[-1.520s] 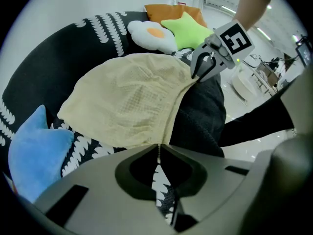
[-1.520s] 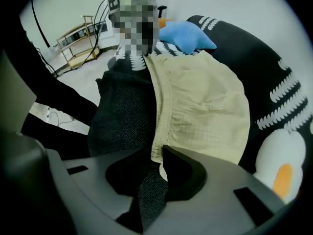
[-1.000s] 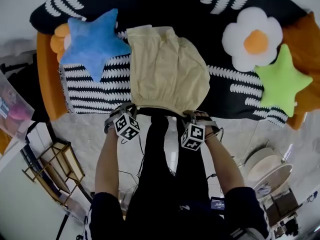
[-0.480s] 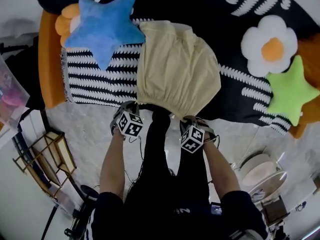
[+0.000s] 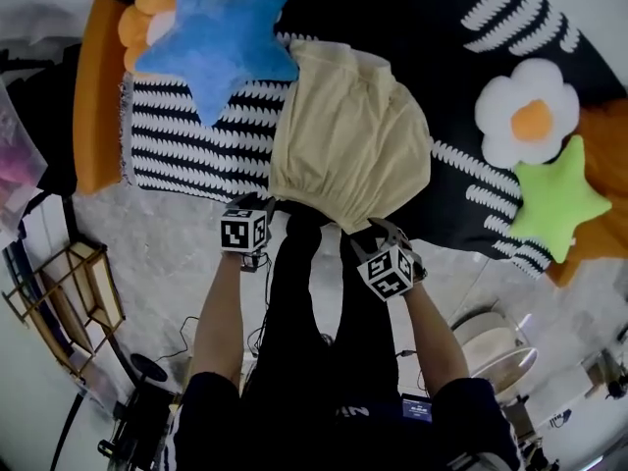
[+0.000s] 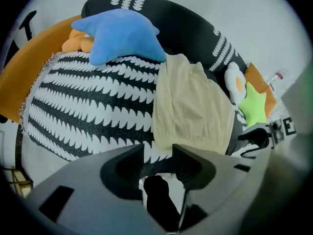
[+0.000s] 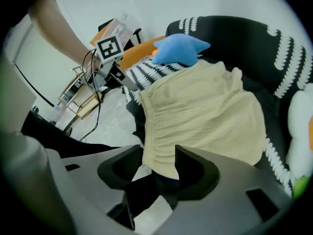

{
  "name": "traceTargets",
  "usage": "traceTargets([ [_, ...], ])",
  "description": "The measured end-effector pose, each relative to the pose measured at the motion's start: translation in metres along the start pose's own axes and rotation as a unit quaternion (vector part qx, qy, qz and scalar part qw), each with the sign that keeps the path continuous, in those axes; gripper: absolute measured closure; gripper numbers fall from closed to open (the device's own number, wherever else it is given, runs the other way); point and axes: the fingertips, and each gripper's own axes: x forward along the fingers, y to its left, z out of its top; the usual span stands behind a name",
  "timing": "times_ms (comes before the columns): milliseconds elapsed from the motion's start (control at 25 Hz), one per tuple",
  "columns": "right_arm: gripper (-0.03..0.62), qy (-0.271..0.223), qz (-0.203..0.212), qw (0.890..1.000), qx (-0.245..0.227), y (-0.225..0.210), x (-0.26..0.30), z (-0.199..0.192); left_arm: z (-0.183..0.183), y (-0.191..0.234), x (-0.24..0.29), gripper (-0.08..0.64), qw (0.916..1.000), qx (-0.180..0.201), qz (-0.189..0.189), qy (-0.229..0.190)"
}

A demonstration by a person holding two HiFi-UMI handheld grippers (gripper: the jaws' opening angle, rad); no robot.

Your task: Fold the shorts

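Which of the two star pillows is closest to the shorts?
The blue star pillow, its tip at the shorts' far corner; the green star pillow lies far off beside the flower pillow.

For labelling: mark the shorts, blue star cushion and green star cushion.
shorts [image 5: 348, 150], head view, middle of fabric.
blue star cushion [image 5: 221, 42], head view, its centre.
green star cushion [image 5: 557, 199], head view, its centre.

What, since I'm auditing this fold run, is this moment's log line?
left gripper: jaws just opened, empty | right gripper: jaws just opened, shorts hem between them, not pinched | shorts: lying at sofa front edge
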Motion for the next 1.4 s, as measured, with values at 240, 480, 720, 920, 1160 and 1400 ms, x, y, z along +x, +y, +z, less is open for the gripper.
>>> traceTargets([
  [240, 0.4, -0.068, -0.065, 0.993, -0.076, -0.09, -0.035, 0.088, 0.022, 0.0, 0.0, 0.385, 0.9981, -0.045, -0.006, -0.041],
  [480, 0.431, -0.107, -0.092, 0.968, -0.209, -0.182, -0.05, 0.235, 0.042, -0.002, 0.01, 0.388, 0.9952, -0.073, -0.021, -0.061],
  [720, 0.462, -0.096, -0.072, 0.933, -0.338, -0.204, -0.014, 0.344, 0.037, -0.001, 0.023, 0.391, 0.9987, -0.024, -0.006, -0.044],
  [920, 0.498, -0.046, -0.055, 0.886, -0.457, -0.213, 0.068, 0.397, 0.041, 0.025, 0.043, 0.474, 0.9979, 0.007, 0.045, -0.046],
  [1160, 0.476, 0.044, -0.031, 0.799, -0.599, -0.226, 0.122, 0.386, 0.037, 0.008, 0.054, 0.463, 0.999, -0.034, 0.005, -0.03],
  [1400, 0.451, 0.114, -0.017, 0.736, -0.667, -0.233, 0.149, 0.372, 0.032, 0.004, 0.055, 0.453, 0.9999, -0.005, 0.016, -0.005],
])
